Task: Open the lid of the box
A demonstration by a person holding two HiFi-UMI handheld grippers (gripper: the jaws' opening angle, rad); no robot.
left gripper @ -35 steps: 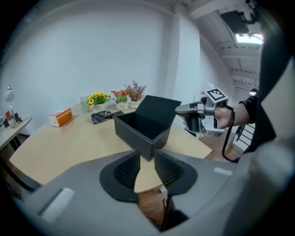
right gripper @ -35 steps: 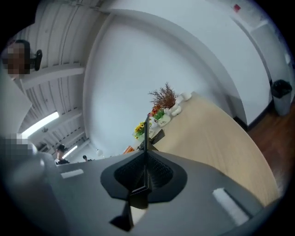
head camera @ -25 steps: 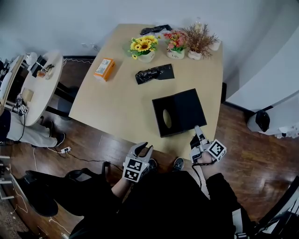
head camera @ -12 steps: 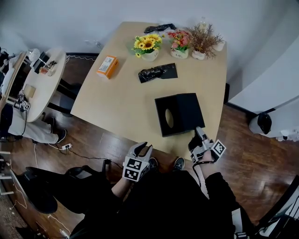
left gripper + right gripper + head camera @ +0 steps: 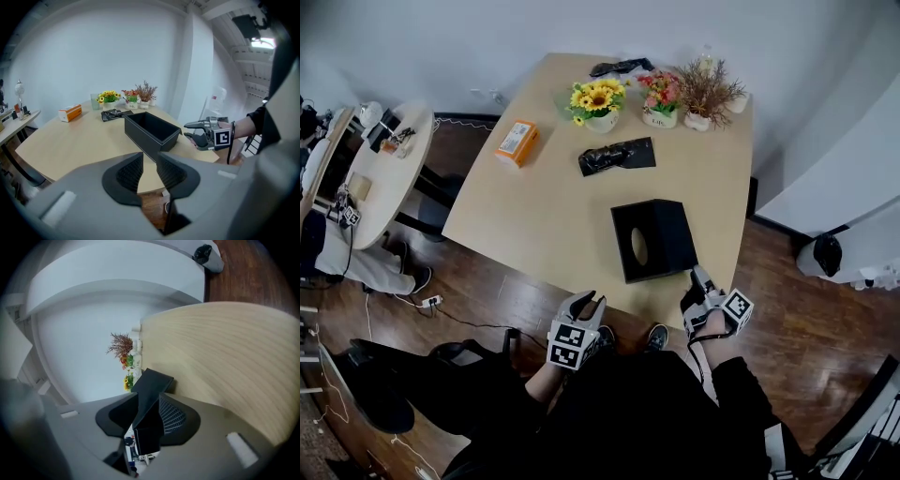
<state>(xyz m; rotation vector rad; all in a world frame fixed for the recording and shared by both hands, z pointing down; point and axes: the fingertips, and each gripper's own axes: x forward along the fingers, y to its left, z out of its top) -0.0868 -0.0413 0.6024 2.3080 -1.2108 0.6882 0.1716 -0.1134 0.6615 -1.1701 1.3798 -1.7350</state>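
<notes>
Since a second back, the right claw (image 5: 697, 284) has dropped a little at the near right corner of the box (image 5: 664, 232), and its jaws have just been opening. The black outline on the counter (image 5: 539, 211) also reads narrower on that side. Seen along those jaws, a thin black panel, most likely the lid (image 5: 151, 380), runs up between the pads. They look backed off it, so I take the claw as released, with the lid edge lying in the gap but not gripped. From the left gripper view, the box stands open near the counter's front edge, its inside bare to view. That fits a lid swung over and let go once it could rest on its own. Meanwhile the left claw (image 5: 591, 300) hangs clenched and empty off the counter edge — this looks like a one-claw job.
</notes>
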